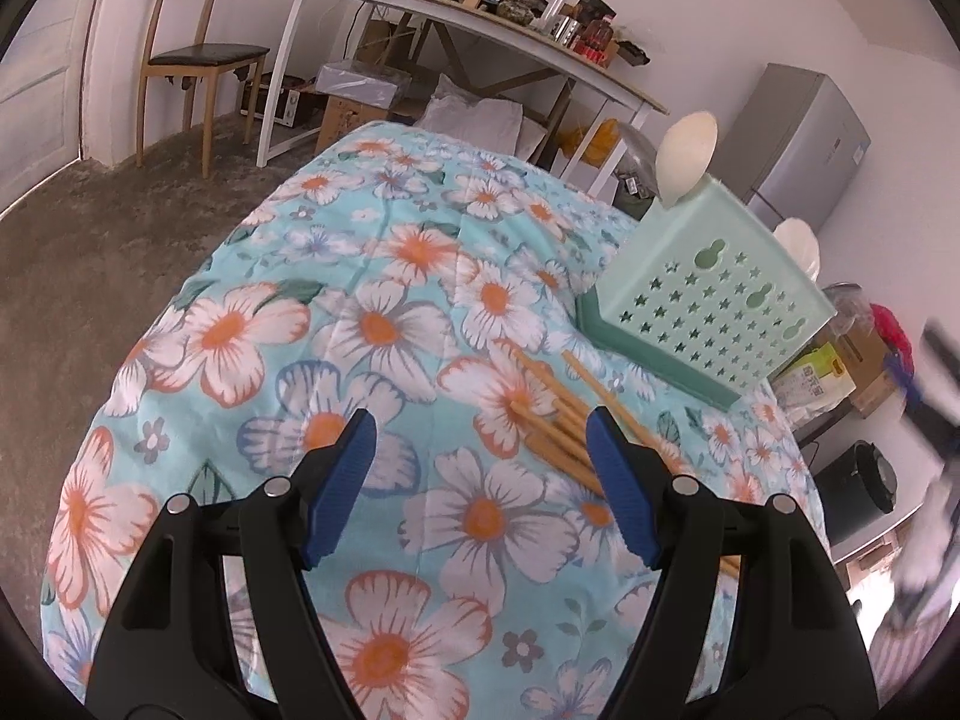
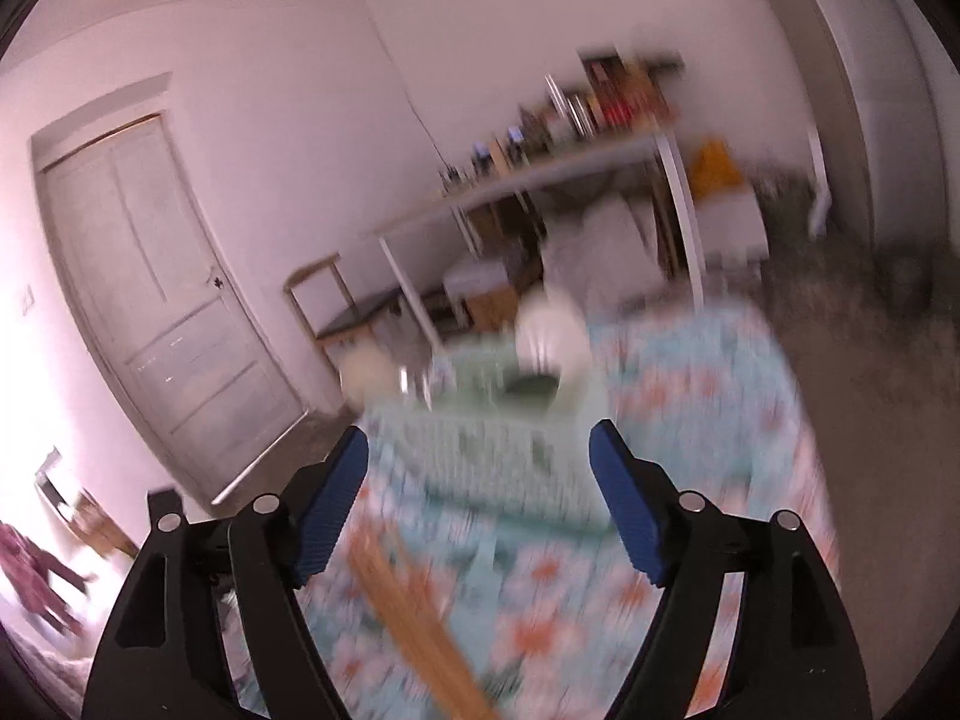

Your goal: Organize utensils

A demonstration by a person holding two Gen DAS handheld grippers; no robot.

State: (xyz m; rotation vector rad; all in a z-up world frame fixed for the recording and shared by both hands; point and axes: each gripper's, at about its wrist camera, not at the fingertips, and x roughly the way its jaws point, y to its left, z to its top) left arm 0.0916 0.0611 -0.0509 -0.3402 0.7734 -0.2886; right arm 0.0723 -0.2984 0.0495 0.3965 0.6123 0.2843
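Note:
Several wooden chopsticks lie in a loose bunch on the floral tablecloth. Behind them stands a mint green perforated utensil holder with two white spoons sticking up from it. My left gripper is open and empty just above the cloth, its right finger over the chopsticks. My right gripper is open and empty. Its view is blurred and shows the holder ahead, the white spoons and the chopsticks below. The right gripper shows as a blur at the right edge of the left wrist view.
A white desk loaded with clutter stands at the back wall, with boxes under it. A wooden chair is at the far left. A grey fridge stands at the right. The table's left edge drops to a grey floor.

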